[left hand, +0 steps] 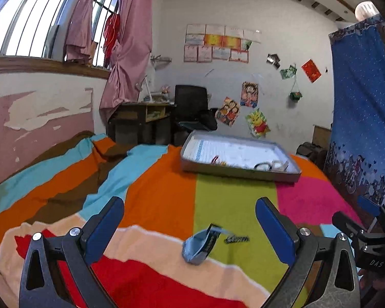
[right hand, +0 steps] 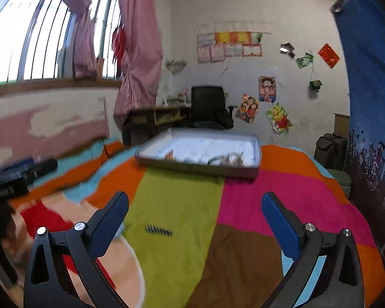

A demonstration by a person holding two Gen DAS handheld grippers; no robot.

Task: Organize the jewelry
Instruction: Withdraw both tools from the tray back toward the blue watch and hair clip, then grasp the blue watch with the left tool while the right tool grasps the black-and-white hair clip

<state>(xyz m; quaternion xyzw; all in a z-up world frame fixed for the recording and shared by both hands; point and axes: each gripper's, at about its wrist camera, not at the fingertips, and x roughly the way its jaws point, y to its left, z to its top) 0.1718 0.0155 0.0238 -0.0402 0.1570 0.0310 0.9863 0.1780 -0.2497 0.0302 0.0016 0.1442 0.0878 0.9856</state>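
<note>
A shallow grey tray (left hand: 240, 174) lies on a striped bedspread (left hand: 164, 187) and holds several small jewelry pieces, among them a dark ring-shaped one (left hand: 263, 166). Nearer to me a light blue band (left hand: 200, 243) curls on the cover, with a small dark comb-like clip (left hand: 236, 239) beside it. My left gripper (left hand: 190, 220) hangs open above the band, nothing between its blue pads. In the right wrist view my right gripper (right hand: 195, 218) is open and empty; the clip (right hand: 158, 230) lies just inside its left finger, the tray (right hand: 200, 168) beyond.
A desk (left hand: 143, 118) and black office chair (left hand: 191, 107) stand past the bed's far end. A blue patterned curtain (left hand: 364, 118) hangs at the right, with a suitcase (right hand: 331, 151) at its foot. The other gripper (left hand: 367, 236) shows at the right edge of the left wrist view.
</note>
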